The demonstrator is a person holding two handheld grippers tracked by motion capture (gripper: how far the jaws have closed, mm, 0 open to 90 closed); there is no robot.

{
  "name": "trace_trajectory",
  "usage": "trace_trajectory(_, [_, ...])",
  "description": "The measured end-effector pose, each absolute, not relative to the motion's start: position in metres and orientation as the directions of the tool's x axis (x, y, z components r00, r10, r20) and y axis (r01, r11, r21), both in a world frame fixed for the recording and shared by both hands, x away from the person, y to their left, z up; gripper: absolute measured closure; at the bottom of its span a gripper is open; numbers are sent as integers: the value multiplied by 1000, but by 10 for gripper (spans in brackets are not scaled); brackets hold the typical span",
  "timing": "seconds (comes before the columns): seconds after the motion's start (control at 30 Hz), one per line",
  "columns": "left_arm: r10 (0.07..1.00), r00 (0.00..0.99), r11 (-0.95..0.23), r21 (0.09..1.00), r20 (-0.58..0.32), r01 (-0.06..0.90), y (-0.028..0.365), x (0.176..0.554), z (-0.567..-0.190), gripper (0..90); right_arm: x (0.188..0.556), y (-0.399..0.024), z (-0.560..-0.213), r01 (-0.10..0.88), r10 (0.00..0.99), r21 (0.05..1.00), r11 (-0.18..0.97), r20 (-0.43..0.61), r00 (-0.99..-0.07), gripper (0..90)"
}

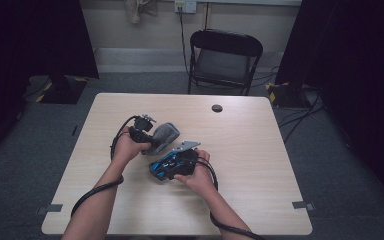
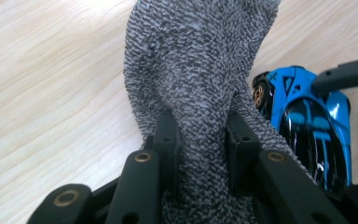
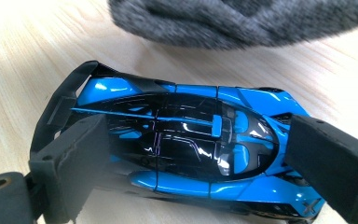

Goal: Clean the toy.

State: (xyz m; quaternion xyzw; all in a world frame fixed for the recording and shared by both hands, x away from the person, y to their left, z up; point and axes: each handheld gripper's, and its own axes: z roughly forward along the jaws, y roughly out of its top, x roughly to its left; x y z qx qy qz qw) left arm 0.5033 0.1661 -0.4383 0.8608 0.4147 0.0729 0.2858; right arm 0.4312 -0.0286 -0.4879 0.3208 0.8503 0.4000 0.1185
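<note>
The toy car (image 1: 166, 166) sits on the table (image 1: 250, 150), left of the table's middle on the person's side. Just behind the car and slightly to its left lies the cloth (image 1: 165, 136), close by it. Well behind the car, past the table's far edge, stands a folding chair (image 1: 223, 61).

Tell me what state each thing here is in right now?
Grey cloth: bunched, pinched in the left hand-held gripper.
Left hand-held gripper: shut on the grey cloth.
Blue toy car: upright on the table, between the right hand-held gripper's jaws.
Right hand-held gripper: shut on the blue toy car.
Folding chair: unfolded, vacant.
</note>
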Motion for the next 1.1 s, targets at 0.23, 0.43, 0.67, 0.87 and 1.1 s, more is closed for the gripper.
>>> trace_trajectory(0.23, [752, 652, -514, 530, -101, 674, 149, 513, -451, 703, 431, -29, -488, 451, 642, 758, 471, 56, -764, 59])
trace_trajectory(0.43, [740, 663, -528, 512, -115, 678, 135, 516, -465, 704, 431, -29, -488, 451, 642, 758, 471, 56, -765, 59])
trace_trajectory(0.67, [726, 677, -541, 504, -125, 673, 131, 514, -468, 705, 431, -28, -488, 452, 641, 754, 476, 54, -766, 59])
trace_trajectory(0.87, [724, 679, -545, 502, -123, 672, 131, 511, -467, 707, 431, -28, -487, 454, 641, 752, 478, 54, -765, 59])
trace_trajectory(1.1, [721, 681, -550, 493, -129, 675, 136, 507, -466, 708, 432, -28, -487, 455, 640, 750, 481, 55, -766, 59])
